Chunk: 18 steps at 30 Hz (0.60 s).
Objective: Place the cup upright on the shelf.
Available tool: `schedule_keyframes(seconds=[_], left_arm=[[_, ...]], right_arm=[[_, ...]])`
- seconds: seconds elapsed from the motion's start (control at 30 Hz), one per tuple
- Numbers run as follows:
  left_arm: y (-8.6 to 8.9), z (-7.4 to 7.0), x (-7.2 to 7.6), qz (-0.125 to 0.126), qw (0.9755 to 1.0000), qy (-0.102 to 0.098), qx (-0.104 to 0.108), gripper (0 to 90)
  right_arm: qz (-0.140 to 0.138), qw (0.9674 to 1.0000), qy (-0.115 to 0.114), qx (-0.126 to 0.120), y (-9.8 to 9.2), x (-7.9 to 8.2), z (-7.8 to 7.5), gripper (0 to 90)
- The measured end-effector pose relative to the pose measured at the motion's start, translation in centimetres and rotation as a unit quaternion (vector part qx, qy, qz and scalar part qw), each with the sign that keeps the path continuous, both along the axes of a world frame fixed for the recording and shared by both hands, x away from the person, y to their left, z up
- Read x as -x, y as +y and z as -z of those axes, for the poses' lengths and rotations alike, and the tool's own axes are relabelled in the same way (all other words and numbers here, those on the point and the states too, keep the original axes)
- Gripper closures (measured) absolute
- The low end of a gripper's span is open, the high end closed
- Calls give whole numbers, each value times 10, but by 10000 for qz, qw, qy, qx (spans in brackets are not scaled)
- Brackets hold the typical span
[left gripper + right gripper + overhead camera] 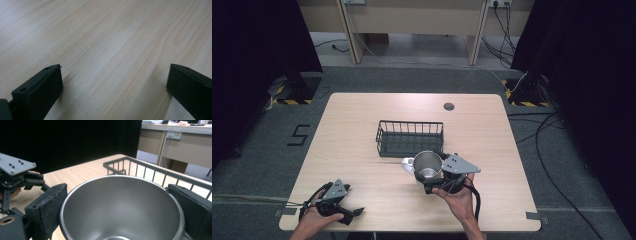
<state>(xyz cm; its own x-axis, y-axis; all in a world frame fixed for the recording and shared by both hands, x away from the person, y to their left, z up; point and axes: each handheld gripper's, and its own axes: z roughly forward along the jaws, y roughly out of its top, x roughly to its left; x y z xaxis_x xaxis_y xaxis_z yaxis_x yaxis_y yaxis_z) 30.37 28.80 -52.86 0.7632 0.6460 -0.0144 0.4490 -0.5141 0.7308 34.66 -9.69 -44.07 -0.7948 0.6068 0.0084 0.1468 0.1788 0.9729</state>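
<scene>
Here, my right gripper (432, 181) clasped a steel mug (428, 166) by its sides, just in front of the wire basket (410, 137). My left gripper (353, 213) rested wide apart near the table's (362, 115) front-left edge, bare wood ahead.

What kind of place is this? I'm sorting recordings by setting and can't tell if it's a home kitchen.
Probably a lab or recording studio, not a kitchen: black curtains flank a lone wooden table, hazard-taped stand bases and loose cables lie on grey carpet.
</scene>
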Motion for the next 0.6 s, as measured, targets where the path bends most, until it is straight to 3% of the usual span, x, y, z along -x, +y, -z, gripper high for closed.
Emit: schedule_keyframes(seconds=[0.6], left_arm=[[0,0,0,5,10000,-5,-6,0]], right_arm=[[-133,9998,-63,-128,-3,-33,-48,62]])
